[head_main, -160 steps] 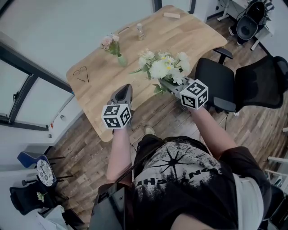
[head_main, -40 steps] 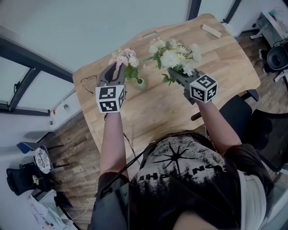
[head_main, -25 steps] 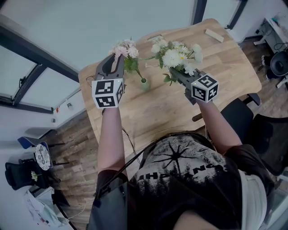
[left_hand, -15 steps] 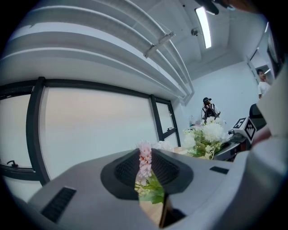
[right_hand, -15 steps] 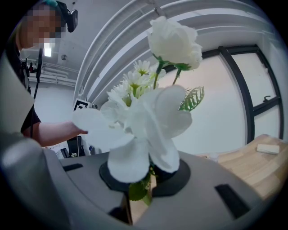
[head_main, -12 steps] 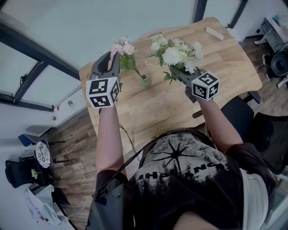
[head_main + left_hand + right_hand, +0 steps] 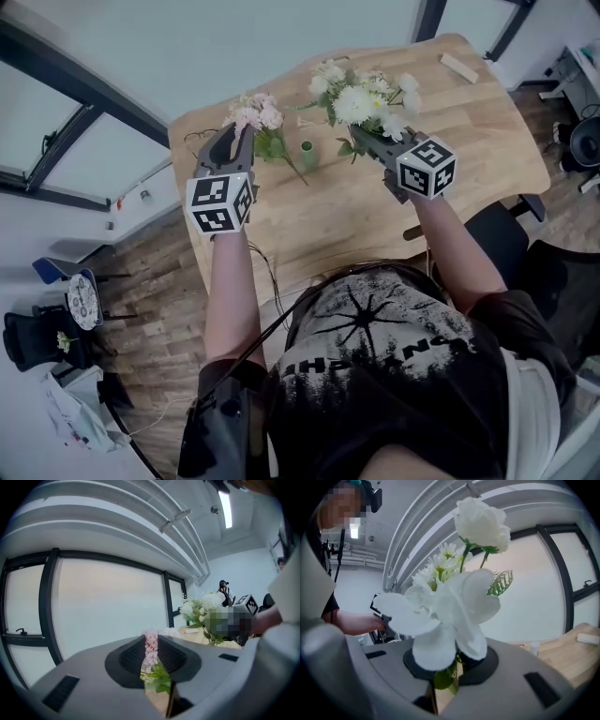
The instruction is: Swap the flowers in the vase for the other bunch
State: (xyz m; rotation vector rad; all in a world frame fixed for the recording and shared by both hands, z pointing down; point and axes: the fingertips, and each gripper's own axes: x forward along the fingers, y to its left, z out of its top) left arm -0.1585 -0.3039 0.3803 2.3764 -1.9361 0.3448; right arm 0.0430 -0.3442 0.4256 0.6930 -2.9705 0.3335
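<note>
1. Starting at the left, we record the left tool (image 7: 236, 141), held over the left end of the wooden worktop (image 7: 469, 131). Its marker cube faces the head camera, and its jaws are clenched on the stems of item 2.
2. Pink bunch (image 7: 256, 112): the blooms stand above the left tool's tips. In the left gripper view we see a pink flower and green leaves pinched between the black pads. The stems slant down to the right and end just left of the vase, outside its mouth.
3. Vase (image 7: 307, 155): small, green and upright on the worktop, between the two tools.
4. White bunch (image 7: 361, 92): we count a large head of white blooms with green leaves, raised above the worktop to the right of the vase.
5. Right tool (image 7: 373, 142): its jaws are clenched on the leafy stems of the white bunch. The right gripper view shows the petals spreading directly over the pads.
6. Wooden block (image 7: 459, 67): it lies flat near the worktop's far right corner, well apart from the vase.
7. Black chair (image 7: 502, 230): it stands beside the worktop's right edge.
</note>
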